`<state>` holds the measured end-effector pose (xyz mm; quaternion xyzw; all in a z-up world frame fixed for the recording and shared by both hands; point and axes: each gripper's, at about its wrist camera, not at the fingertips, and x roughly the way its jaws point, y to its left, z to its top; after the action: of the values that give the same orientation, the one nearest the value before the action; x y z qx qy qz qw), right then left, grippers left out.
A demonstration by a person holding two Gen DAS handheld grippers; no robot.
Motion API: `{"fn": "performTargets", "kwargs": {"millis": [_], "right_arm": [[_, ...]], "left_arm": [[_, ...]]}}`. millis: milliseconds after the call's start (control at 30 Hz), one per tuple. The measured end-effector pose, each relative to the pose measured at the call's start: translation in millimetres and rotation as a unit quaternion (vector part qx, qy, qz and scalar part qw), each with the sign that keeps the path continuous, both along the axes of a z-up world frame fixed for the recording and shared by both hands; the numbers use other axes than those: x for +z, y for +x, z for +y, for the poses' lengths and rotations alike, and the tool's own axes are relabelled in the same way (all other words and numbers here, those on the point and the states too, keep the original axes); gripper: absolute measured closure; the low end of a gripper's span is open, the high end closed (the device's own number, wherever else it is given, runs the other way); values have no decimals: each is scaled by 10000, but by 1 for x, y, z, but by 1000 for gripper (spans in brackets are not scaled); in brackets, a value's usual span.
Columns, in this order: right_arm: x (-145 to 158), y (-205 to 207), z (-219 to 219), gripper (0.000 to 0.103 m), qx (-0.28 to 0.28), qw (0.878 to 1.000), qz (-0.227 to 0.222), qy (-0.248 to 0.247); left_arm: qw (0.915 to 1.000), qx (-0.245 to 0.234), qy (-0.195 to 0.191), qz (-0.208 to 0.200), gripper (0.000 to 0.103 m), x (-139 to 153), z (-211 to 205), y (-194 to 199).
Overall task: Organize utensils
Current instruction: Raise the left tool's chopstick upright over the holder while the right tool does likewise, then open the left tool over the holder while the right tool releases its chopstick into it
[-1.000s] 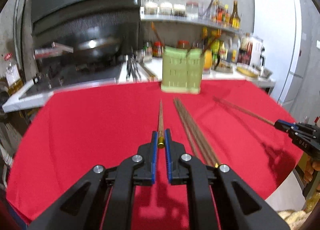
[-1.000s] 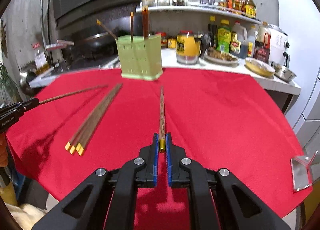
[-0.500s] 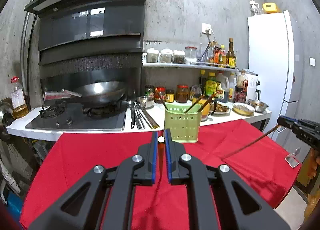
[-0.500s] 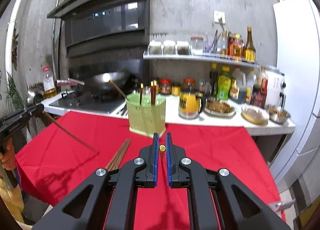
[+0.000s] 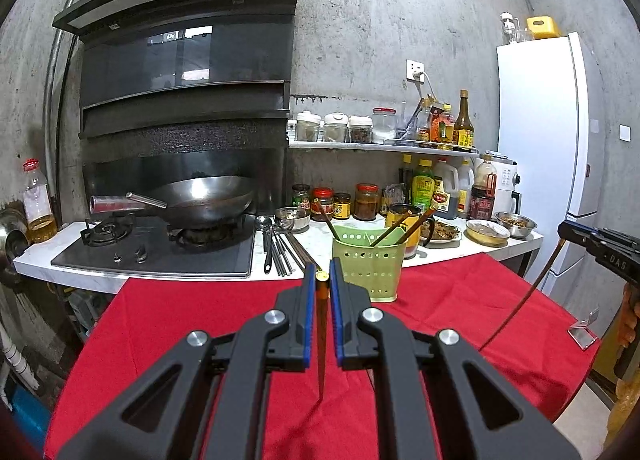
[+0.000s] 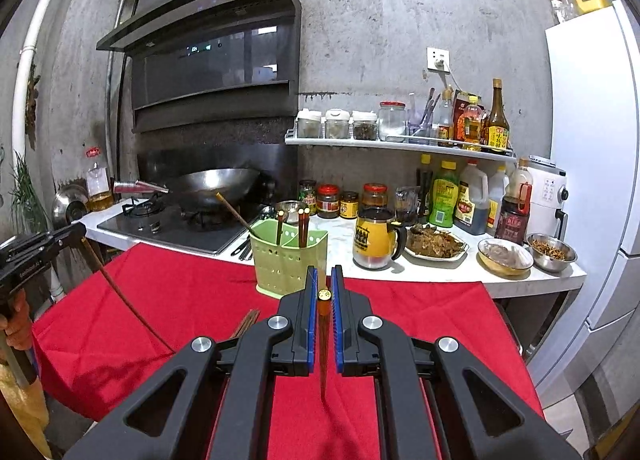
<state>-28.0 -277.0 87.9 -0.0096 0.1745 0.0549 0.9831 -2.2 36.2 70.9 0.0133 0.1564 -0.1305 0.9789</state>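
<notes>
Left gripper (image 5: 321,280) is clamped on a chopstick (image 5: 321,340), gold cap up between the blue pads, tip pointing down at the red cloth (image 5: 180,324). A second ago that stick lay flat along the cloth; now it hangs near upright and the view has swung up to the hood and wok (image 5: 200,200). Ahead sits the green holder (image 5: 368,264) at the cloth's far edge, three sticks leaning in it.

Over to the right gripper (image 6: 324,292): same story, pinched tight on its own chopstick (image 6: 323,344), cap up, tip down over the cloth (image 6: 180,300), where a second back it stretched flat toward the holder. The holder (image 6: 286,260) is just ahead and slightly left, sticks standing in it. The loose bundle (image 6: 245,323) on the cloth peeks out left of the fingers, far less of it showing than before. At the left edge, the other gripper (image 6: 82,229) dangles its stick slanting down toward the cloth.
</notes>
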Motion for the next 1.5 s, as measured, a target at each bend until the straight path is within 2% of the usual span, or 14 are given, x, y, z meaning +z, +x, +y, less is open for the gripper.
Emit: {"fn": "performTargets", "kwargs": {"millis": [233,300,367,467,667,800,1000,1167,1267,1500], "right_arm": [[-7,11,-2,95,-155,9998,-8,-78],[-13,15,-2,95,-172,9998,56,-109],[-21,19,-1,95,-187,9996,131,-156],[-40,28,1,95,-136,9988,456,-135],[-90,53,6,96,-73,9926,1208,-134],[-101,56,9,97,-73,9912,1316,-85],[-96,59,10,97,-19,9912,1323,-100],[-81,76,8,97,31,9939,1094,-117],[-63,96,5,97,108,9965,827,-57],[4,157,6,97,142,9998,-111,-15]], "left_arm": [[9998,78,148,-82,96,-7,-4,2],[9998,43,208,50,96,-13,-5,5],[9990,-64,177,399,96,-26,-6,14],[9965,-116,210,797,96,-50,-7,26],[9955,-138,225,914,96,-68,-7,30],[9940,-127,279,1054,96,-74,-9,35],[9946,-146,298,988,97,-66,-12,38],[9953,-232,322,888,96,-52,-21,54],[9965,-274,340,715,97,-37,-29,76],[9987,-499,112,55,96,29,-57,133]]}}
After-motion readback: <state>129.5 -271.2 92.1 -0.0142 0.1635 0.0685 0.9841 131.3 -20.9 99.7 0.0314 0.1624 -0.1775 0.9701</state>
